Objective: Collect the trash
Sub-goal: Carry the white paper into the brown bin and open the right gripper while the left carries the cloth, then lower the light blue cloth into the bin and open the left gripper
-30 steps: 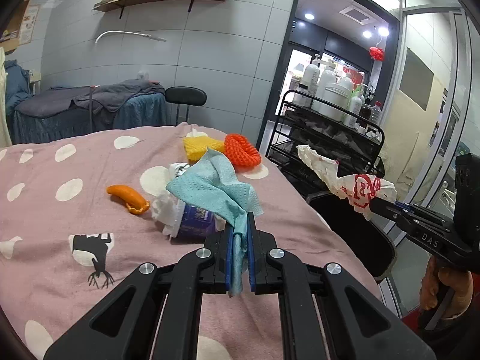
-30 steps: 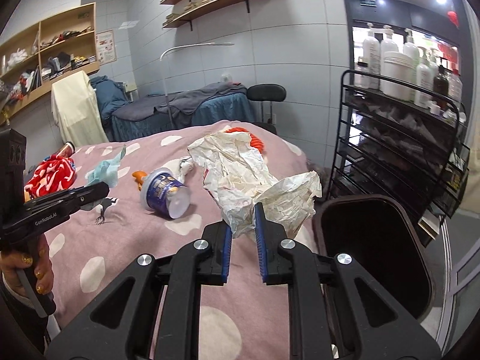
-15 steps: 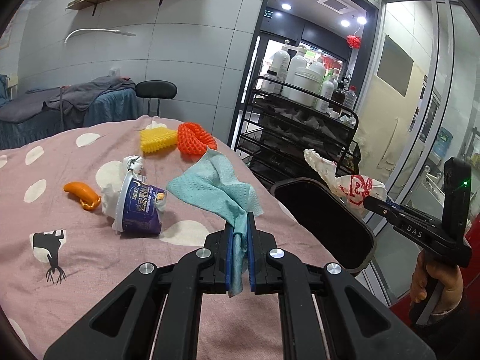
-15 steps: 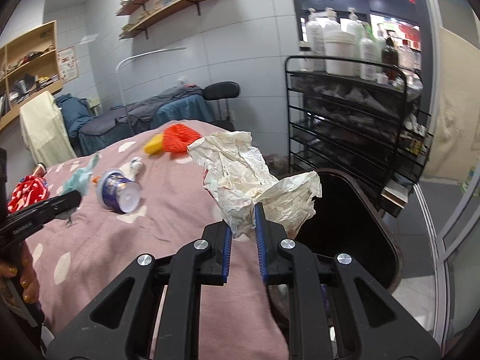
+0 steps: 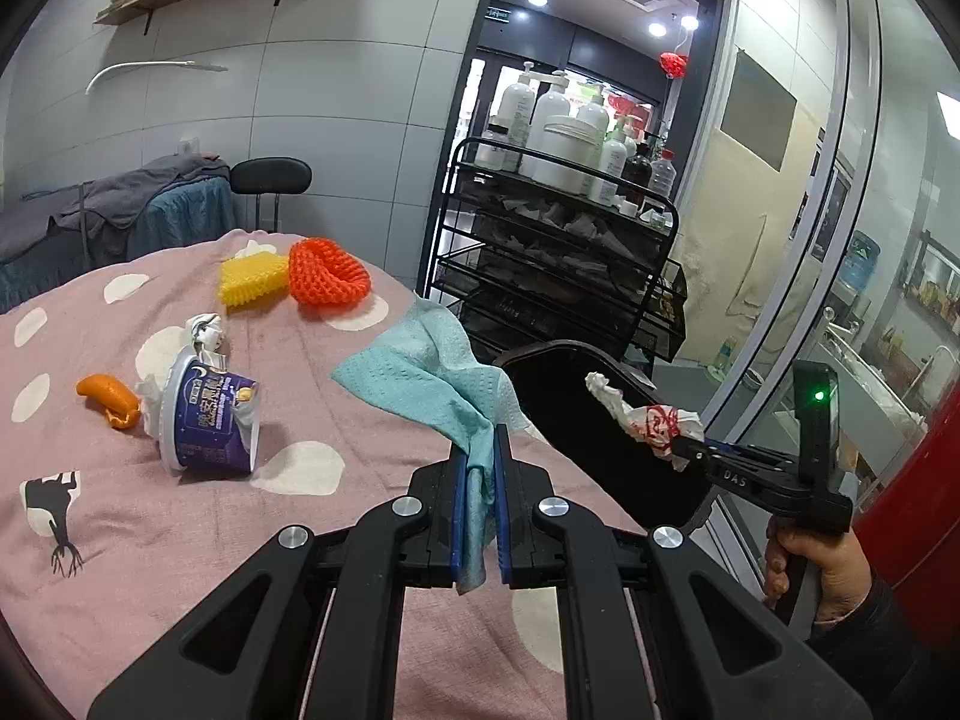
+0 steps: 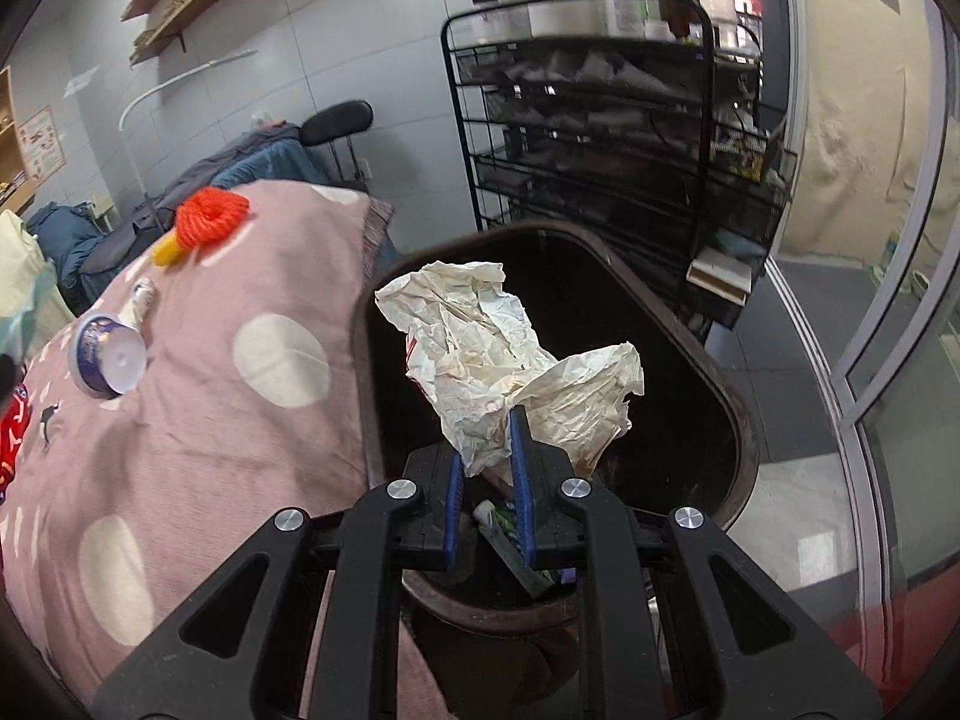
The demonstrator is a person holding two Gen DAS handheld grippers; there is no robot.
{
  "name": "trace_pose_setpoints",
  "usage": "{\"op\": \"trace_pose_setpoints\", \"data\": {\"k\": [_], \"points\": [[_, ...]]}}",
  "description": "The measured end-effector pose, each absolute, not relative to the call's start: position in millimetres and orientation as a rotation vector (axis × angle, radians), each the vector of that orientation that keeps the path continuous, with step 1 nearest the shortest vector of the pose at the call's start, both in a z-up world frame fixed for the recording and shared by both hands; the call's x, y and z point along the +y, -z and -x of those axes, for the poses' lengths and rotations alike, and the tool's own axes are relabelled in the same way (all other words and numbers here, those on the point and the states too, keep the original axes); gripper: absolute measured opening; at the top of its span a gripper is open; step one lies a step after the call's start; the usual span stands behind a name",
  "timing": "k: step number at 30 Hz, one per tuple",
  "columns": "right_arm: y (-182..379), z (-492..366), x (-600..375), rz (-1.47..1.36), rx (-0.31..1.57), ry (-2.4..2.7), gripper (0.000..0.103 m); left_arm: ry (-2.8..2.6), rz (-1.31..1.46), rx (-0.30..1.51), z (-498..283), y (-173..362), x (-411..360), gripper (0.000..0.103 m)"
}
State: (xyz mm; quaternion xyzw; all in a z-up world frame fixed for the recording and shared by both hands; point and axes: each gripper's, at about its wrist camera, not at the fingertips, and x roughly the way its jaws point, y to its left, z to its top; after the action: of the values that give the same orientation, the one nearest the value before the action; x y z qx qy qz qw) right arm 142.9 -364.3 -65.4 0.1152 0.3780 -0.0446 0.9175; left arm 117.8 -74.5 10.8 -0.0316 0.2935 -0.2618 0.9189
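My left gripper [image 5: 479, 450] is shut on a teal paper napkin [image 5: 432, 372], held above the pink dotted bedspread [image 5: 180, 528] near its right edge. My right gripper [image 6: 487, 438] is shut on a crumpled white paper wrapper [image 6: 498, 354] and hangs over the mouth of the black trash bin [image 6: 738, 420]. In the left wrist view the same right gripper [image 5: 684, 450] with the red-printed wrapper [image 5: 648, 420] hovers above the bin [image 5: 540, 354]. Some trash lies at the bin's bottom. A purple yogurt cup [image 5: 207, 414], an orange peel [image 5: 108, 399], a yellow foam net [image 5: 252, 279] and an orange foam net [image 5: 327, 273] lie on the bed.
A black wire cart [image 5: 558, 276] with bottles stands just behind the bin. A glass partition [image 5: 840, 240] runs along the right. A second bed [image 5: 120, 210] and a black stool [image 5: 270, 177] are at the back wall. A hand [image 5: 816, 564] holds the right gripper's handle.
Both grippers swung right toward the bin. The right gripper dropped with the wrapper from over the bed to above the bin's mouth. The left gripper kept the napkin and neared the bed's edge.
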Motion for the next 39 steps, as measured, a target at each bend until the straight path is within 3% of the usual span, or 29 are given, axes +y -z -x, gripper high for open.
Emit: {"op": "trace_pose_setpoints", "data": {"k": [7, 11, 13, 15, 16, 24, 39], "points": [[95, -151, -373, -0.279, 0.847, 0.120, 0.016, 0.579, 0.036, 0.610, -116, -9, -93, 0.008], [102, -152, -373, -0.288, 0.861, 0.132, 0.026, 0.593, 0.035, 0.616, -116, -8, -97, 0.008], [105, -152, -372, -0.285, 0.867, 0.135, 0.035, 0.598, 0.033, 0.619, -115, -7, -100, 0.008], [105, -151, -371, -0.284, 0.862, 0.141, 0.060, 0.603, 0.027, 0.619, -115, -7, -103, 0.008], [105, -150, -370, -0.281, 0.856, 0.147, 0.062, 0.604, 0.025, 0.619, -114, -7, -104, 0.008], [95, -140, -365, -0.277, 0.825, 0.135, 0.070, 0.652, 0.008, 0.619, -116, -10, -122, 0.008], [75, -111, -364, -0.290, 0.774, 0.138, 0.073, 0.817, -0.051, 0.697, -128, 5, -188, 0.008]]}}
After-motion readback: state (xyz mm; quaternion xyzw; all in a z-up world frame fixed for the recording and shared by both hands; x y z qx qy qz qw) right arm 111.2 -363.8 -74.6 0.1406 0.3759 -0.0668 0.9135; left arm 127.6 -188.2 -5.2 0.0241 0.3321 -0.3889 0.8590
